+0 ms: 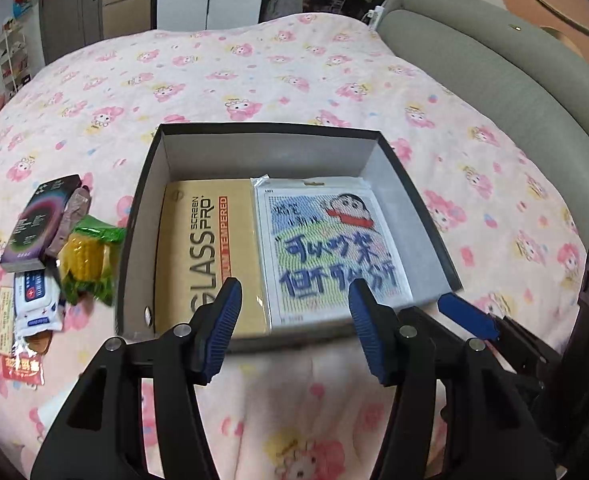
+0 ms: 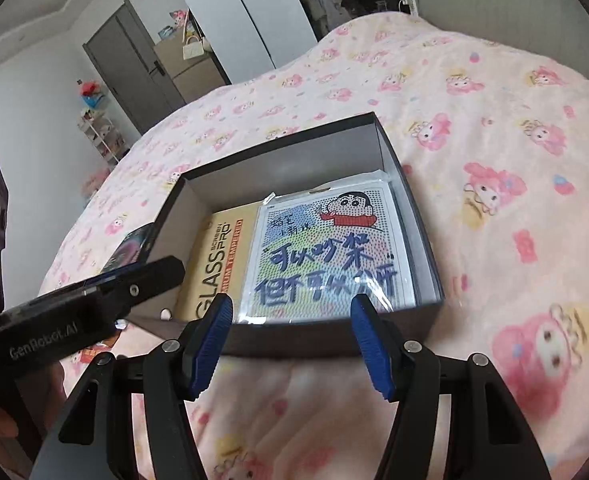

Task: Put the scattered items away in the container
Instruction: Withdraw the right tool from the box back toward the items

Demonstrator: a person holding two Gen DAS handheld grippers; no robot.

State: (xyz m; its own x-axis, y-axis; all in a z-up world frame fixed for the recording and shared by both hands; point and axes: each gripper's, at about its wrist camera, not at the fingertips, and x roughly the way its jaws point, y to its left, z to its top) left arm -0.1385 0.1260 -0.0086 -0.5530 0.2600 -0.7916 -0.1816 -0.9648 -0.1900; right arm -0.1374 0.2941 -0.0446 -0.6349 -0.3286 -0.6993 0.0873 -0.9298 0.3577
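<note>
A black open box (image 1: 414,192) (image 2: 418,216) sits on the bed. Inside lie a tan "GLASS" screen-protector pack (image 1: 206,256) (image 2: 214,264) and a cartoon bead-art pack (image 1: 330,244) (image 2: 334,256). My left gripper (image 1: 294,300) is open and empty over the box's near edge. My right gripper (image 2: 290,316) is open and empty, also at the near edge. Left of the box lie a purple box (image 1: 40,224), a green-wrapped corn toy (image 1: 88,260), a white wipes pack (image 1: 36,304) and a red snack packet (image 1: 20,368).
The pink cartoon-print blanket (image 1: 254,80) (image 2: 494,140) covers the bed. A grey padded headboard (image 1: 494,60) runs along the right. The right gripper's fingers (image 1: 470,316) show at the left view's right edge; the left gripper's body (image 2: 94,300) shows in the right view.
</note>
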